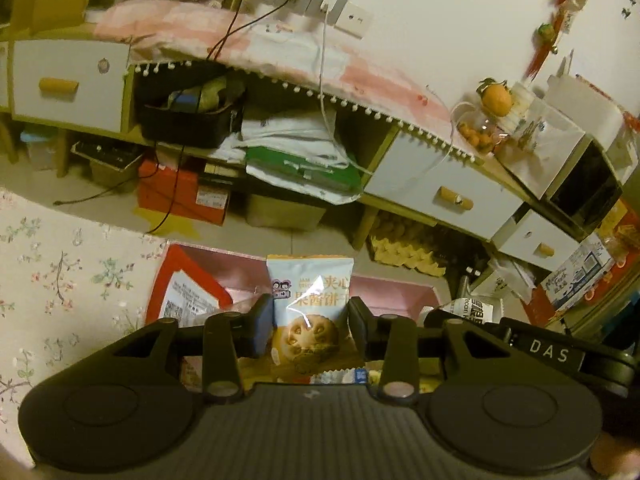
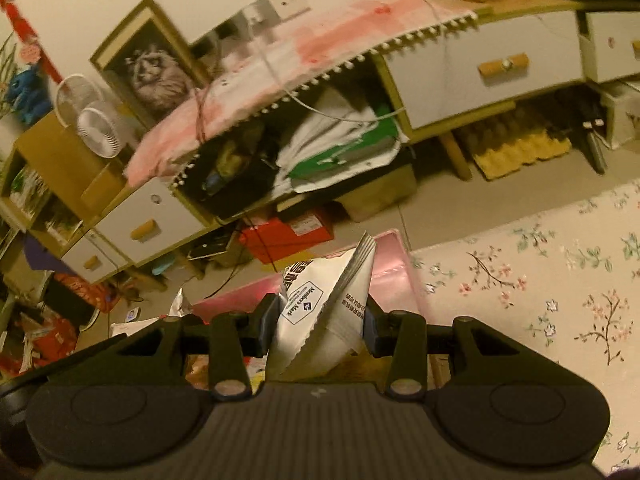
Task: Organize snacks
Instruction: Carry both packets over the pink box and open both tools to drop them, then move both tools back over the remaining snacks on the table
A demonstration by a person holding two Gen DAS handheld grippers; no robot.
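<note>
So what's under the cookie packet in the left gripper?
The cookie packet, held by the left gripper, hangs over a pink bin with a red packet inside. The gripper body hides the bin's bottom.

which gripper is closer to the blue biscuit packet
Left. The left gripper has the biscuit packet between its fingers, pads against its sides. The right gripper grips a silver packet instead; the biscuit packet is not visible in its view.

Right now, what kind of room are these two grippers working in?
Most likely a lived-in room at home, perhaps a living room or bedroom. A low wooden cabinet with white drawers stands under a pink cloth, a framed lion picture leans on the wall, and a floral mat covers the floor.
</note>
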